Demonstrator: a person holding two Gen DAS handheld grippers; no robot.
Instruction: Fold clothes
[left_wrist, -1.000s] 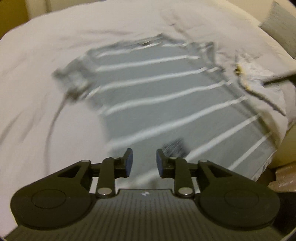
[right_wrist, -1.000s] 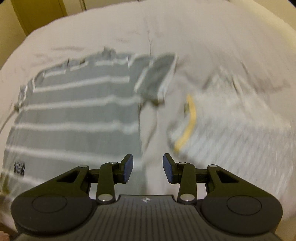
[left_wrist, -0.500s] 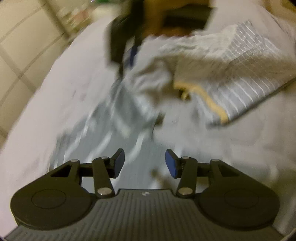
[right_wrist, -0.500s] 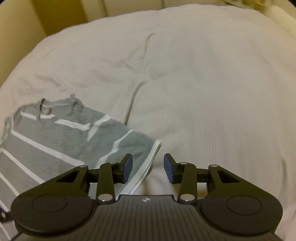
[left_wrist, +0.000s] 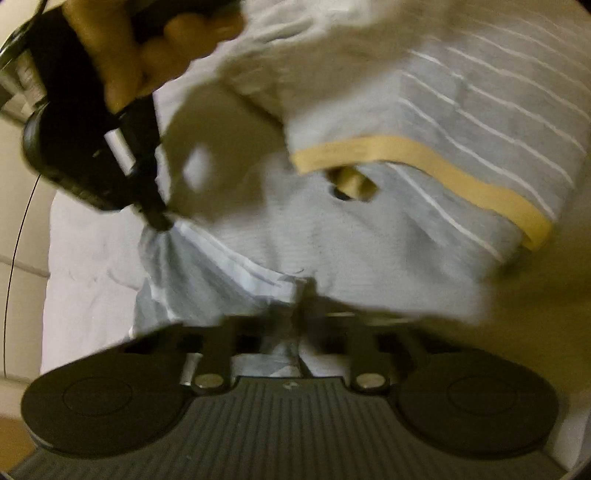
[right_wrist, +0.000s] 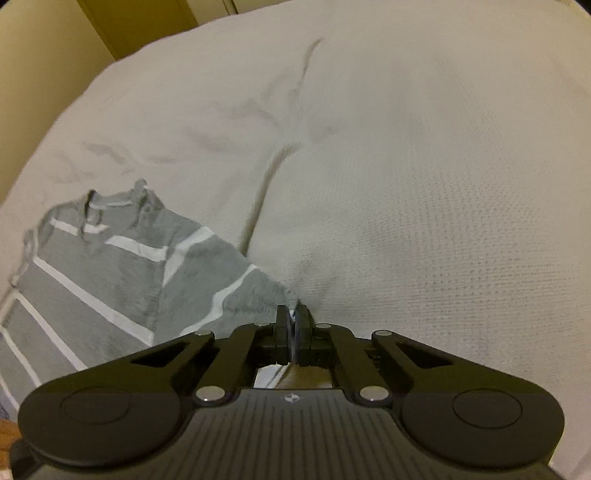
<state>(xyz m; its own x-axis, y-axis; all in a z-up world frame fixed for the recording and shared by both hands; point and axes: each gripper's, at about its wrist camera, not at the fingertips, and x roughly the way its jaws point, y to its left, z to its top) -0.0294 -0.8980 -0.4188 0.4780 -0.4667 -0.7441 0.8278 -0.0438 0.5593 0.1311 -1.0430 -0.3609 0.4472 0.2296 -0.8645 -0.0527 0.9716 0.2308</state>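
Observation:
A grey T-shirt with wide white stripes (right_wrist: 110, 280) lies at the left on the white bed cover (right_wrist: 406, 184). My right gripper (right_wrist: 293, 325) is shut on the edge of its sleeve. In the blurred left wrist view the same shirt (left_wrist: 207, 280) stretches between both grippers. The right gripper (left_wrist: 159, 221), held by a hand (left_wrist: 147, 48), pinches it at upper left. My left gripper (left_wrist: 303, 295) looks shut on a fold of it, and the fabric drapes over its fingers.
A second pale garment with thin white stripes (left_wrist: 480, 110) and a yellow collar band (left_wrist: 424, 162) lies crumpled just beyond the left gripper. A thin black cable (left_wrist: 18, 240) hangs at the left. A yellowish wall (right_wrist: 44, 55) borders the bed.
Both grippers have gone from open to shut on the grey shirt. The left one swung round toward the right gripper and the yellow-trimmed garment. The right gripper closed on the sleeve edge.

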